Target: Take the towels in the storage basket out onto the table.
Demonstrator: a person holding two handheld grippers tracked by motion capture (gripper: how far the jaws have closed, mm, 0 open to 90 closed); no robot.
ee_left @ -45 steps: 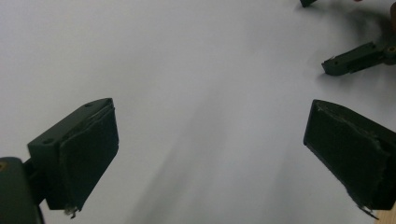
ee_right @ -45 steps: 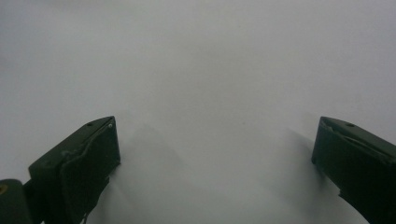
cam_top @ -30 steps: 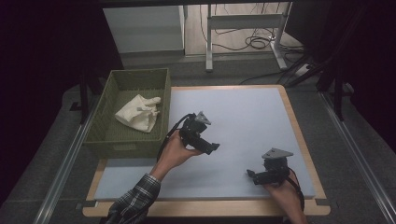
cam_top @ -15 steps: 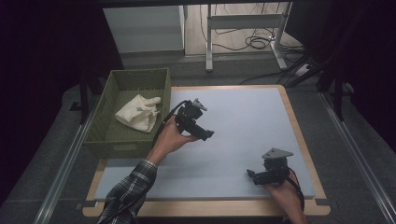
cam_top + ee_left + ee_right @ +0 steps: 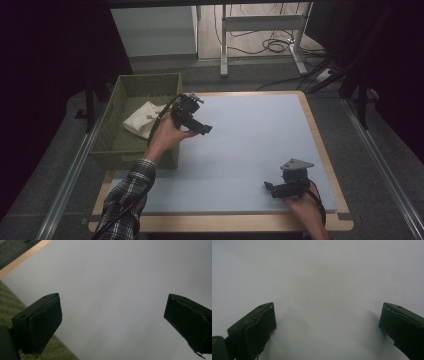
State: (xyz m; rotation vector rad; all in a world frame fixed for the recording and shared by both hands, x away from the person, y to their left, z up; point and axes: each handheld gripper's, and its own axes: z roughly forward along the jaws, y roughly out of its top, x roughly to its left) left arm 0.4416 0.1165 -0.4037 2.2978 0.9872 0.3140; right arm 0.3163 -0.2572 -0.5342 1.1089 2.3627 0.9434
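Cloth (image 5: 142,120) lies in the basket (image 5: 115,105) just behind the left gripper (image 5: 192,122) (jaws spread, empty), the nearer tool.

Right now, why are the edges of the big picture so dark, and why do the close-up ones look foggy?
High view: light falls on the table; the surroundings are unlit. Left gripper view: the left tool is sharp, the mat behind soft. Right gripper view: the right tool casts faint shadows on plain mat.

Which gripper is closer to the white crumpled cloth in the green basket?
Left. The left gripper is beside the white crumpled cloth, near the green basket's rim; the right gripper sits far across the table.
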